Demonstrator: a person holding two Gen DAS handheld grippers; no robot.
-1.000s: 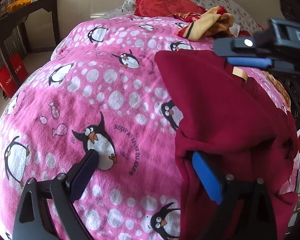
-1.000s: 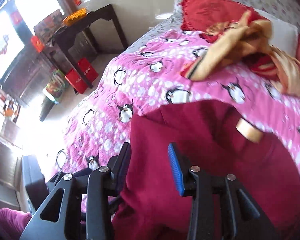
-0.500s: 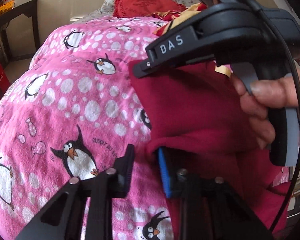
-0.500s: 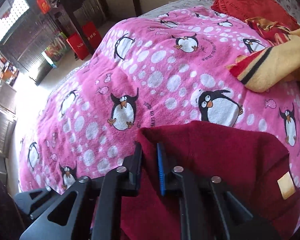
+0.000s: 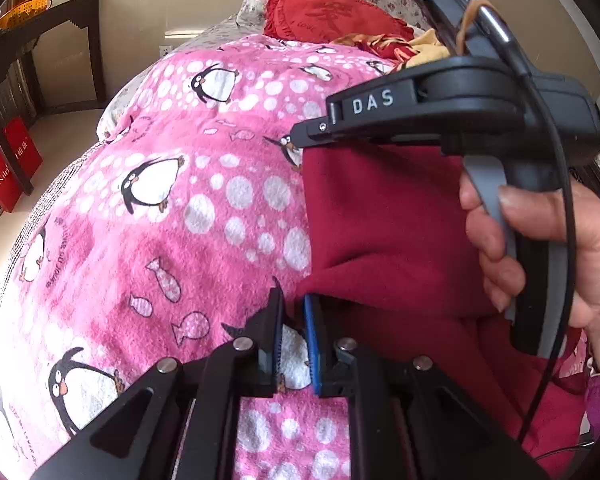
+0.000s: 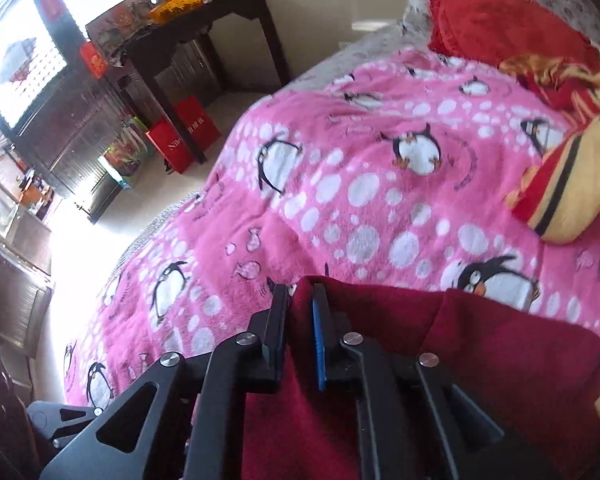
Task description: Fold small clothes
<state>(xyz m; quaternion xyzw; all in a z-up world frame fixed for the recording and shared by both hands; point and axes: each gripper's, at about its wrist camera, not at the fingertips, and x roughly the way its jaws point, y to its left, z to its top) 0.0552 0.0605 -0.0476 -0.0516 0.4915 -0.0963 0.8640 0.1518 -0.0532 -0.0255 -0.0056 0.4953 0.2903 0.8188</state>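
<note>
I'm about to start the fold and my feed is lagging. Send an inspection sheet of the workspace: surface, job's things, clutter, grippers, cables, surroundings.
Surface: pink penguin blanket on a bed, soft and uneven.
Job's things: maroon garment lies on the blanket, its near edge doubled over.
Clutter: yellow-and-red striped clothes and red frilled cushion at the far end, apart from the garment.
Grippers: right hand-held gripper is shut on a garment corner. The left hand-held gripper jaws have just been closing; a narrow gap is left, the garment edge is at the tips, and the grip is unclear.
Cables: black cable hangs from the right hand-held gripper past the hand, over the garment.
Surroundings: dark table with yellow basket; red bags on the floor.
</note>
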